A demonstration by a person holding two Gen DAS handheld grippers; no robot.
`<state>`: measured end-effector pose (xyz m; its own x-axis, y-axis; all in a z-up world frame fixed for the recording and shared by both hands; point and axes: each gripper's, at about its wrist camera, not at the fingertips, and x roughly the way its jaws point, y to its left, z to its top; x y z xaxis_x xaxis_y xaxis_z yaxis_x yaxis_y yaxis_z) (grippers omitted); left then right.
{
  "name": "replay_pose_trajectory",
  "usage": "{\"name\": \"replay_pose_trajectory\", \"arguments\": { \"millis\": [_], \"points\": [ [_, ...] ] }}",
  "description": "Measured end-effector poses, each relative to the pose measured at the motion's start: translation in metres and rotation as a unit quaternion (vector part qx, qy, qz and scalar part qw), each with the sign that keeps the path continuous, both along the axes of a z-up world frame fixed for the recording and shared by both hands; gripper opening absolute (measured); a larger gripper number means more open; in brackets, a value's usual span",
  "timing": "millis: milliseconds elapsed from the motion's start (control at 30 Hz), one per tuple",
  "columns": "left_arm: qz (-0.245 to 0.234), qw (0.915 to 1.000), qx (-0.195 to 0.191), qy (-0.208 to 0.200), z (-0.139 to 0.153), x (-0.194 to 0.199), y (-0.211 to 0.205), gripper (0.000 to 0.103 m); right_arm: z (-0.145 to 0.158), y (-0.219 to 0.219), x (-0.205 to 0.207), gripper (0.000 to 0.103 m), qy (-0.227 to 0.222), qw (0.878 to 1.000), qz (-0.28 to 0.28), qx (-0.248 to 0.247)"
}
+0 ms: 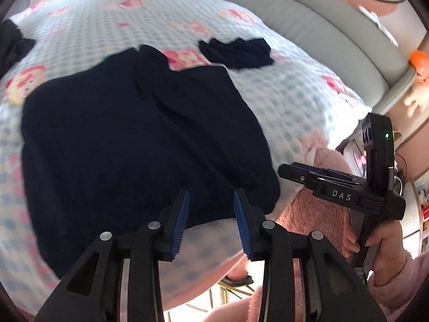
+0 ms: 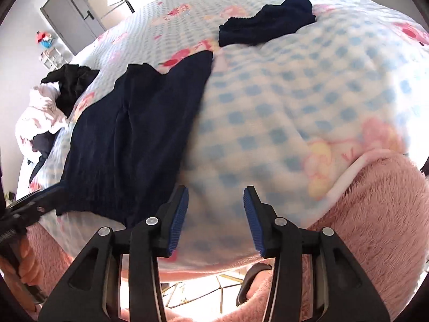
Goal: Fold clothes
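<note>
A dark navy garment (image 1: 139, 145) lies spread flat on the blue-checked blanket (image 1: 289, 96); it also shows in the right wrist view (image 2: 134, 139). My left gripper (image 1: 211, 206) is open and empty, hovering over the garment's near edge. My right gripper (image 2: 215, 201) is open and empty, over bare blanket (image 2: 295, 107) to the right of the garment. In the left wrist view the right gripper's body (image 1: 348, 187) shows at the right, held in a hand. A smaller folded navy piece (image 1: 236, 52) lies farther back, and it shows in the right wrist view (image 2: 265, 24).
A crumpled black garment (image 2: 72, 83) lies at the blanket's far left beside a pink-and-white bundle (image 2: 37, 118). A pink fluffy robe (image 2: 375, 228) covers the near side. A grey padded headboard (image 1: 308, 32) runs along the right. Doors (image 2: 69, 18) stand beyond the bed.
</note>
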<state>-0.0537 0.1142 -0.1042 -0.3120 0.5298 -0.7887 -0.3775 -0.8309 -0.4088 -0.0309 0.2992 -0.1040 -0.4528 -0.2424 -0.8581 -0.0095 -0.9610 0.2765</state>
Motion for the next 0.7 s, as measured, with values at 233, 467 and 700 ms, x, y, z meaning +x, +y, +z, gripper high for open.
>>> {"name": "replay_pose_trajectory", "arguments": {
  "millis": [233, 467, 700],
  "points": [
    [-0.054, 0.9979, 0.004, -0.037, -0.014, -0.011, 0.062, 0.05, -0.011, 0.02, 0.008, 0.046, -0.016, 0.998, -0.013, -0.058],
    [-0.042, 0.9973, -0.034, -0.05, -0.032, -0.021, 0.081, 0.015, -0.014, 0.03, 0.015, 0.054, -0.017, 0.997, -0.027, -0.065],
    [0.084, 0.99, 0.113, 0.004, 0.042, -0.025, -0.013, 0.006, -0.012, 0.017, 0.016, 0.059, -0.02, 0.996, 0.012, -0.081]
  ]
}}
